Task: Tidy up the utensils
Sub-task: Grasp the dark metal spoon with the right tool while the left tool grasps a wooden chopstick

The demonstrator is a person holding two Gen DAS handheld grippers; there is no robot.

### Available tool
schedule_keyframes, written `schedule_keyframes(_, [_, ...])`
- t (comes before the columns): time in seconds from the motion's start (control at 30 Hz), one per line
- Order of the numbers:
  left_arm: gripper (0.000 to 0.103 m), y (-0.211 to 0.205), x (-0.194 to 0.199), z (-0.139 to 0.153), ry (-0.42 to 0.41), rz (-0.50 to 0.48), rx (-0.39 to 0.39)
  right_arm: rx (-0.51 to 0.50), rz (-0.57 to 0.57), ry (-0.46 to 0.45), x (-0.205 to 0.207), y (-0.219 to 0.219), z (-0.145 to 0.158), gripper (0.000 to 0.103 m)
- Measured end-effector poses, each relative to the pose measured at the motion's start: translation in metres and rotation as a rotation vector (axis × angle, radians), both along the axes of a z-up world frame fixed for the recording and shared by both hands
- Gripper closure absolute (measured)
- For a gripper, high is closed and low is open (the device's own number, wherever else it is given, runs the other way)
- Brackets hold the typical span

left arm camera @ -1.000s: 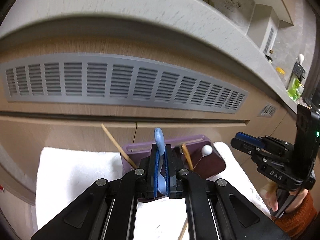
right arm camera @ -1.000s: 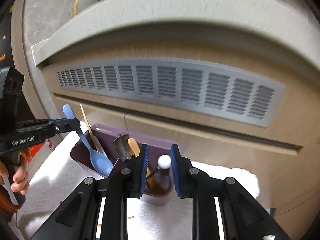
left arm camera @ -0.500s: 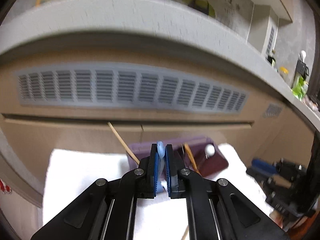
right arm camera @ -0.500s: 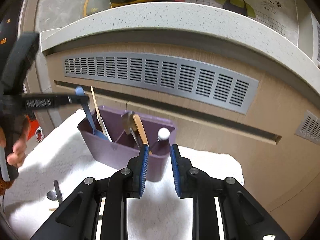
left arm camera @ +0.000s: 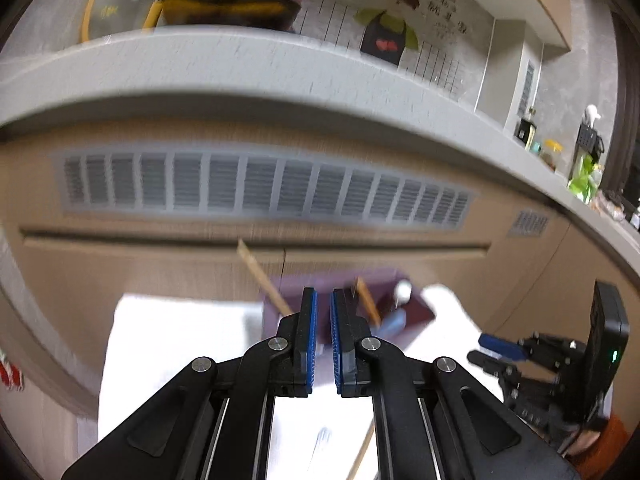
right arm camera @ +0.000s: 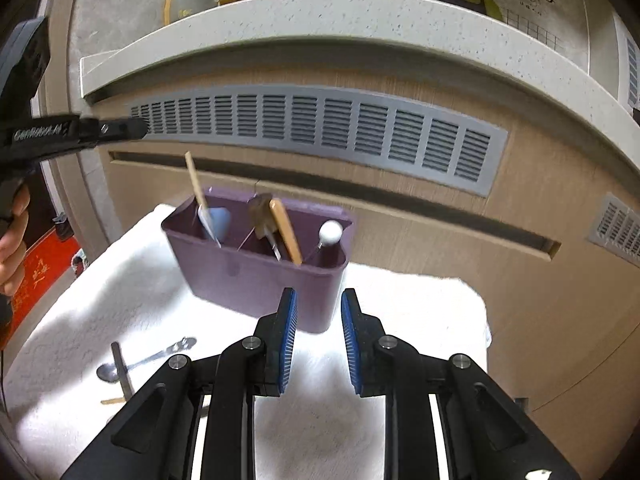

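The blue spoon (right arm camera: pixel 218 220) has left the left gripper (left arm camera: pixel 323 320) and now stands in the caddy (right arm camera: pixel 256 276). That gripper's jaws sit nearly together, empty. The right gripper (right arm camera: pixel 318 336) hovers slightly spread, empty, near the caddy.

Left wrist cam: low over white towel (left arm camera: pixel 168 344), looks forward and slightly down along own fingers at cabinet front; purple caddy (left arm camera: pixel 416 312) close at 12 o'clock, blurred. Right wrist cam: higher, steeper tilt down, caddy (right arm camera: pixel 256 280) near at 11 o'clock, sharp. Shared: caddy, towel, grey vent (left arm camera: pixel 264 188), countertop edge (right arm camera: pixel 360 12). Each cam catches other gripper at frame side.
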State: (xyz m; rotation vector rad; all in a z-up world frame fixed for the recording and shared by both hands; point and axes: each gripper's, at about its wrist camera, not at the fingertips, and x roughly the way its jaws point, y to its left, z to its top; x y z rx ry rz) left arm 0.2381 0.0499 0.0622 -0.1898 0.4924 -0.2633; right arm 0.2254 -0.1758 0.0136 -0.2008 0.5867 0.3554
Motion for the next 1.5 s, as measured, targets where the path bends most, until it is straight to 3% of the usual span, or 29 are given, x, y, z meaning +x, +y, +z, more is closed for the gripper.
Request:
schedule_keyframes(0.1, [0.095,-0.002,-0.012,-0.035,0.089,-0.011,0.034,-0.008,0.01,0.06,-0.006,0.004,-0.014,0.081])
schedule_keyframes(0.3, [0.095,0.009,-0.037,-0.098,0.24,0.001,0.028,-0.055,0.063,0.181,-0.02,0.023,-0.045,0.081])
schedule_keyframes(0.43, [0.095,0.021,-0.054,-0.114,0.299,0.066,0.042,-0.036,0.226,0.266,-0.036,0.044,-0.058,0.081])
schedule_keyframes(0.53, [0.095,0.036,-0.065,-0.12,0.323,0.104,0.004,-0.01,0.391,0.346,-0.048,0.067,-0.065,0.081])
schedule_keyframes(0.7, [0.095,0.05,-0.071,-0.123,0.332,0.137,-0.022,-0.083,0.507,0.385,-0.052,0.107,-0.077,0.081])
schedule_keyframes(1.13, [0.095,0.041,-0.083,-0.125,0.352,0.096,0.015,-0.204,0.525,0.371,-0.033,0.15,-0.093,0.081])
schedule_keyframes(1.23, [0.095,0.036,-0.083,-0.124,0.351,0.083,0.019,-0.202,0.509,0.369,-0.035,0.143,-0.093,0.092])
schedule_keyframes(1.5, [0.095,0.02,-0.081,-0.119,0.35,0.046,0.036,-0.096,0.36,0.381,-0.027,0.081,-0.083,0.092])
